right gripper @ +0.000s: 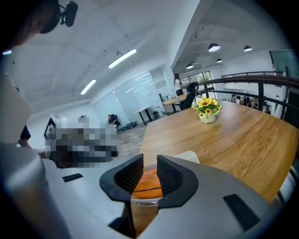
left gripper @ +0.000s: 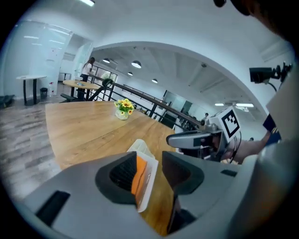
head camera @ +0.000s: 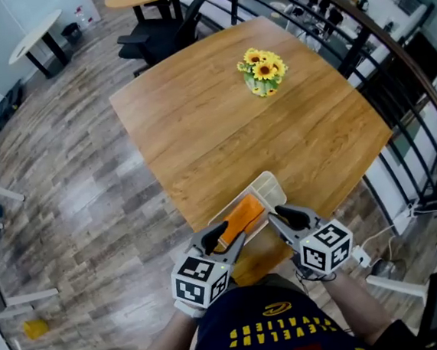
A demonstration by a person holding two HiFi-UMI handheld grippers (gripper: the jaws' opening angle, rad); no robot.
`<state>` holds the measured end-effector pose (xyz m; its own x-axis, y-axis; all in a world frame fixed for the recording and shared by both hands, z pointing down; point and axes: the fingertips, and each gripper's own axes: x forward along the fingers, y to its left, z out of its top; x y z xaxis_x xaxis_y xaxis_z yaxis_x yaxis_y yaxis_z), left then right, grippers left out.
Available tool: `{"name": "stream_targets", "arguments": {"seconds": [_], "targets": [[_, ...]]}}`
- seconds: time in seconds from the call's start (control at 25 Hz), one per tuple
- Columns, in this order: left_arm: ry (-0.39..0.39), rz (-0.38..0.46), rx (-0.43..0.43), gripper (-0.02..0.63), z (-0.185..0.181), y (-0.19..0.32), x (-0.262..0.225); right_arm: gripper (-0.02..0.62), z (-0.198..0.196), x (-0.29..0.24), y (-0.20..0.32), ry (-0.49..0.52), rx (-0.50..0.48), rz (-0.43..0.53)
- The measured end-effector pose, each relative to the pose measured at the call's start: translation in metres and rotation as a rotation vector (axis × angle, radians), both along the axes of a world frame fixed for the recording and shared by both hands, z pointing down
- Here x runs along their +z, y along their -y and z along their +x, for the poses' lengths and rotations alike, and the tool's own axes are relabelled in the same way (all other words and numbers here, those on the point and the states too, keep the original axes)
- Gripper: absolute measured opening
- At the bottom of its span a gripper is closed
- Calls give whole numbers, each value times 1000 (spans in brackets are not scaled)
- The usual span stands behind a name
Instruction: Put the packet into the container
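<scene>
A white rectangular container (head camera: pixel 270 184) sits at the near edge of the wooden table (head camera: pixel 220 116), and an orange packet (head camera: pixel 243 213) lies inside it. My left gripper (head camera: pixel 226 239) is open at the container's near left end. In the left gripper view the packet (left gripper: pixel 138 175) and the container's wall (left gripper: pixel 148 179) stand between the jaws, close to the left pad, with the other pad well apart. My right gripper (head camera: pixel 279 215) is open at the container's near right side. Its narrow gap (right gripper: pixel 149 176) frames the packet (right gripper: pixel 148 183) just beyond, and nothing is pinched.
A small pot of yellow flowers (head camera: pixel 263 71) stands at the far side of the table. A black railing (head camera: pixel 375 47) runs along the right. A dark chair (head camera: pixel 147 37) and two more tables (head camera: pixel 36 34) are at the back. The table's near edge lies right below the grippers.
</scene>
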<state>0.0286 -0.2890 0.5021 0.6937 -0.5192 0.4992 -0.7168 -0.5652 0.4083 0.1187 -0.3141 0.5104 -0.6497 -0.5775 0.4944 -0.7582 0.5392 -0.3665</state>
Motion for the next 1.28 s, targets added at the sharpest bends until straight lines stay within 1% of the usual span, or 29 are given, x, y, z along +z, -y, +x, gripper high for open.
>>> {"name": "stream_targets", "arguments": {"seconds": [0.08,0.12,0.2,0.36,0.72,1.0,1.28], "targets": [[-91,18,-14,101,7,-7,-17,45,-6,-20,-7,92,5,41],[-119,30,-24,61,10,-9,-24,19,-7,-28,-10,129,11,51],[-137,59,-42,0,12,-11,-33,11,-8,-39,-17,171,28,65],[-140,96,-49,0,14,-9,-40,9,-8,-49,-26,193,47,90],[-149,79,-31,0,22,-13,-39,10,2,-59,-22,146,92,154],[-143,77,-35,0,21,-12,-37,11,6,-68,-18,144,122,220],[-138,75,-34,0,20,-13,-34,9,6,-68,-18,139,125,233]]}}
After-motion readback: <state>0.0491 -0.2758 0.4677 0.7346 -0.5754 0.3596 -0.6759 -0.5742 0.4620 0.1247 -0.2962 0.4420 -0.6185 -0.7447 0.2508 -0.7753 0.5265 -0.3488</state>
